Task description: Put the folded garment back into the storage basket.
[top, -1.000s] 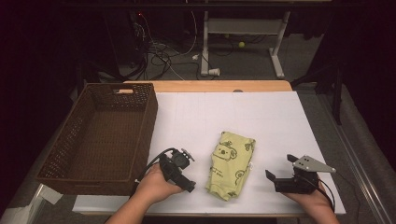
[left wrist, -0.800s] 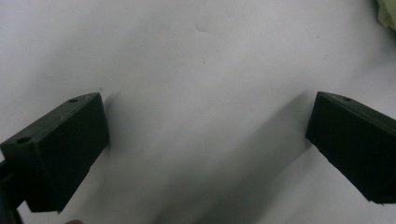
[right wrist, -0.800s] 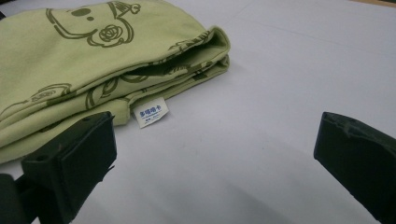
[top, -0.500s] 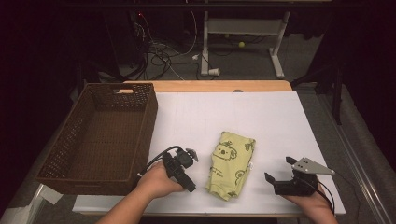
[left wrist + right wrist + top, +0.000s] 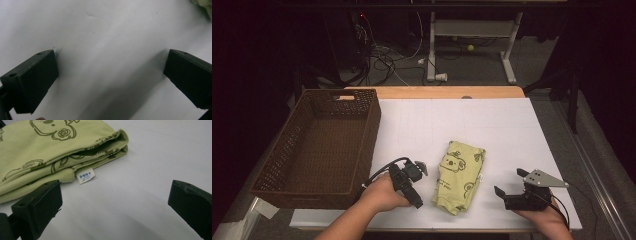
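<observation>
Folded green cloth point(image 5: 50, 150) bears a white tag point(image 5: 85, 175) (blue print, unreadable)

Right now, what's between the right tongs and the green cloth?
Just bare white table; the right gripper view shows the right tongs open beside the green cloth.

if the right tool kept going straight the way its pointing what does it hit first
Probably the folded green cloth. The right tool is open above bare white table, aimed along the cloth's near edge by its white label. Depth is unclear, so it might skim past onto the table.
</observation>
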`<state>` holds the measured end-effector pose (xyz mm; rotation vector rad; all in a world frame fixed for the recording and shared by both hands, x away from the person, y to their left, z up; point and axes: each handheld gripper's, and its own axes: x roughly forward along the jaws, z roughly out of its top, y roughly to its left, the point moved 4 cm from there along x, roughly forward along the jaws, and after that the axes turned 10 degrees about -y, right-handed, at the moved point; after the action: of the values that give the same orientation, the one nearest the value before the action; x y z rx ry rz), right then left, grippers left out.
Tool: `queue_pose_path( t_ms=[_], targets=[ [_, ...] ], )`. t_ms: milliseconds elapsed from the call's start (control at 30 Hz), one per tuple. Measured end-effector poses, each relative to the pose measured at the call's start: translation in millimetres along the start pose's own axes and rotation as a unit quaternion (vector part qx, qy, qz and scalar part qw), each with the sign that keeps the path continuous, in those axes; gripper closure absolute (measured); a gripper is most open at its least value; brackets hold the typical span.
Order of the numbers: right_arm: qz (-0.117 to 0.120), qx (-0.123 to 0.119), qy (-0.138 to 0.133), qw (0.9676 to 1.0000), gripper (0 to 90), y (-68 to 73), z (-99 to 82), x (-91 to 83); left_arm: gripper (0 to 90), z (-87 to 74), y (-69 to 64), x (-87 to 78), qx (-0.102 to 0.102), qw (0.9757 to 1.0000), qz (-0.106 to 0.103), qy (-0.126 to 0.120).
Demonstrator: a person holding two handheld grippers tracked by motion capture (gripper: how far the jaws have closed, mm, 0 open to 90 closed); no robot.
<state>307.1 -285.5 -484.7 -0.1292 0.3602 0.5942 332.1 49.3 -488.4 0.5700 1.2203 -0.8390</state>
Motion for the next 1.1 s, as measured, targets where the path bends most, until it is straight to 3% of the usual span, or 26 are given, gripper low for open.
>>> queue_pose_path(
  t_ms=[233,400,567,733,867,1100],
  targets=[
    [0.002,0.000,-0.003,1.0000,0.5,2.5,3.1,-0.2,0.0,8.0,-15.7,1.1,0.031,0.9994,-0.006,0.011],
    [0.002,-0.001,-0.007,1.0000,0.5,2.4,3.1,-1.6,6.3,12.5,-25.3,-1.2,0.046,0.9987,-0.020,-0.003],
    [0.005,-0.004,-0.005,1.0000,0.5,2.4,2.2,-1.4,16.7,16.0,-40.9,-3.3,0.079,0.9963,-0.032,-0.010],
    [0.005,-0.003,-0.006,1.0000,0.5,2.6,2.1,-3.0,33.0,24.1,-51.0,-4.9,0.099,0.9937,-0.049,-0.021],
    [0.006,-0.006,-0.006,0.9999,0.6,3.1,1.7,-3.4,40.0,29.4,-56.4,-3.1,0.118,0.9921,-0.041,-0.016],
    [0.006,-0.009,-0.005,0.9999,0.5,4.8,2.1,-2.0,47.9,32.9,-59.1,-2.2,0.130,0.9908,-0.036,-0.010]
  ],
)
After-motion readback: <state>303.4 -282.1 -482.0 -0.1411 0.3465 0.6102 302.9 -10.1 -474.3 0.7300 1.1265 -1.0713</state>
